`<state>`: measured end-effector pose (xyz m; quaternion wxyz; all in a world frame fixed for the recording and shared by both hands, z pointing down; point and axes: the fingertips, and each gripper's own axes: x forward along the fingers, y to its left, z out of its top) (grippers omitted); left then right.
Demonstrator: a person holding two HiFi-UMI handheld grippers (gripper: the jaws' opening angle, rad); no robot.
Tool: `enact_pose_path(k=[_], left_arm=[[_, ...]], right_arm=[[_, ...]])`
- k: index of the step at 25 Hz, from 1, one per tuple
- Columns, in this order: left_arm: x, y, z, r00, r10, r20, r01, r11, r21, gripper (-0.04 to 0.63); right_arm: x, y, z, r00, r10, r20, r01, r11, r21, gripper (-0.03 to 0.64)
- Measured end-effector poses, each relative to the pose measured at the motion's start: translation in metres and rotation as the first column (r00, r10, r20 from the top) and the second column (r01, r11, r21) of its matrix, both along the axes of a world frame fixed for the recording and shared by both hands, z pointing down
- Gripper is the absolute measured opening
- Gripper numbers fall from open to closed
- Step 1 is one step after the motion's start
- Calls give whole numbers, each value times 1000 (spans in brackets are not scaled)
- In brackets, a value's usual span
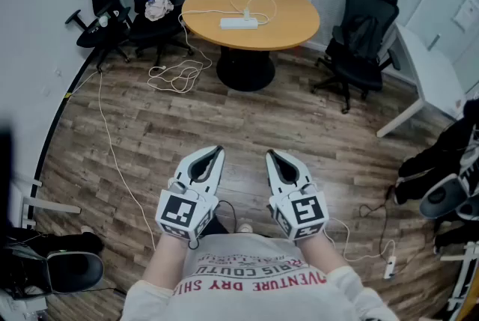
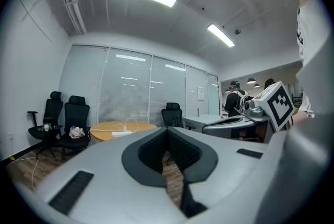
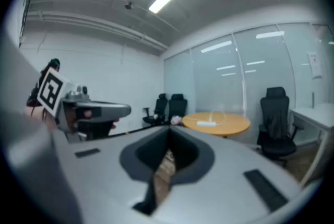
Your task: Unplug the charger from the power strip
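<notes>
Position: I stand well apart from the round wooden table (image 1: pixel 288 29), with bare floor between us. The task has not been started.

Grippers: the left gripper (image 1: pixel 218 151) and the right gripper (image 1: pixel 270 156) are held side by side in front of my body, pointing towards the table. On both, the jaws are closed tip to tip with nothing between them, and each gripper view confirms this.

Task items: the white power strip (image 1: pixel 239 23) lies flat near the middle of the table. The charger (image 1: pixel 246 13) appears to be plugged into its far side, though it is too small to be sure. A white cable loops across the tabletop beyond it.

Risks noted:
- The strip lies loose on the table. Pulling the charger with one gripper alone would likely lift or drag the strip rather than free the plug, so the other gripper should pin it down.
- Both sets of jaws must open before reaching in, or the closed tips would knock the charger or push the strip.
- A tangle of white cord (image 1: pixel 177 75) lies on the floor at the left of the table, and could snag a foot on approach.
- Office chairs (image 1: pixel 359 39) stand close on either side of the table, which narrows the approach.
</notes>
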<state>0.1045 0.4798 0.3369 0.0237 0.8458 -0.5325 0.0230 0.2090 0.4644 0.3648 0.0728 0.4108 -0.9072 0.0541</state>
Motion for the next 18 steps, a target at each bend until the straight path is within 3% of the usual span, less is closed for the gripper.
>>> enact_pose_path(k=[7,18], left_arm=[[1,-10,6,1000,3,-17,-3,1000,-11,34],[-15,-36,18,998,-2,-63,-2,998,-66,34]], right_arm=[[0,-11,5,1000,-3,-3,3,1000,-11,28],[-5,-41,20,999,43,27,-40,994,-104,29]])
